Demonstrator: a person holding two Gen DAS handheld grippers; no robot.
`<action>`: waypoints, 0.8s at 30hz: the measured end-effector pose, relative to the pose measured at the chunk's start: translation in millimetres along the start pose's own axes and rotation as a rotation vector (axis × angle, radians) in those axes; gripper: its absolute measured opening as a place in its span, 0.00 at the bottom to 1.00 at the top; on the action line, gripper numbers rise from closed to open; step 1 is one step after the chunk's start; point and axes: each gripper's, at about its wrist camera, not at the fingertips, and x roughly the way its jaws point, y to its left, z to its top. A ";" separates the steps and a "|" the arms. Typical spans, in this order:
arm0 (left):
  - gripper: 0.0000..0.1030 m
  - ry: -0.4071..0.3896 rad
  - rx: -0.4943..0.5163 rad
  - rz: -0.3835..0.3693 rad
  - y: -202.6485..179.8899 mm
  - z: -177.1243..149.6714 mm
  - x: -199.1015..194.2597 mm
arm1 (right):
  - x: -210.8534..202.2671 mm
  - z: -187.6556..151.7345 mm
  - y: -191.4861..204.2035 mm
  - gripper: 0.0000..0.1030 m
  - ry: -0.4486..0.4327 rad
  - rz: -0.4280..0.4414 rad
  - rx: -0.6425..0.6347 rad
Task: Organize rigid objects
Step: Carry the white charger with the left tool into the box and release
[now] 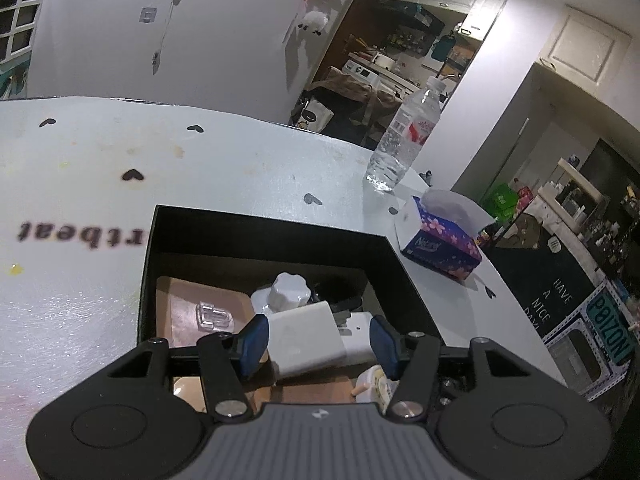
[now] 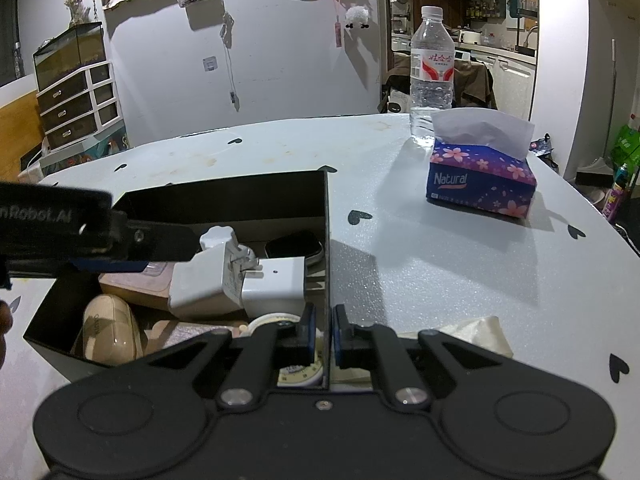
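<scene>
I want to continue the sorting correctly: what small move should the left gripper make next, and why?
Probably lift the left gripper straight up out of the black box: its pads stand apart from the white charger, which lies inside, while the right gripper pinches the box wall.

My room is dim and bluish, lit from above and behind me, so the purple flowered tissue box and the clear plastic water bottle throw hard-edged shadows across the white speckled tabletop. Both my fisheye views bend walls and the table edge into curves and go black in the corners. In my left view the printed lettering on the tabletop is blurred, and the inside of the black open cardboard box is deep in shadow.
</scene>
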 end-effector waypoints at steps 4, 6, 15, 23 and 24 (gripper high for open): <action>0.55 -0.009 0.019 0.009 0.5 -2.1 -9.3 | -0.1 0.0 0.6 0.08 0.000 0.000 0.000; 0.55 -0.016 0.033 0.014 0.8 -2.9 -15.5 | 0.0 0.0 0.0 0.08 0.000 -0.001 0.000; 0.56 -0.024 0.095 0.042 0.5 -13.1 -40.7 | 0.1 0.0 -0.9 0.08 0.001 -0.002 0.001; 0.73 -0.052 0.154 0.095 3.9 -28.6 -61.6 | 0.1 0.0 -0.8 0.08 0.001 -0.002 0.001; 0.77 -0.055 0.154 0.103 5.6 -29.8 -64.2 | 0.1 0.0 -0.8 0.08 0.001 -0.002 0.000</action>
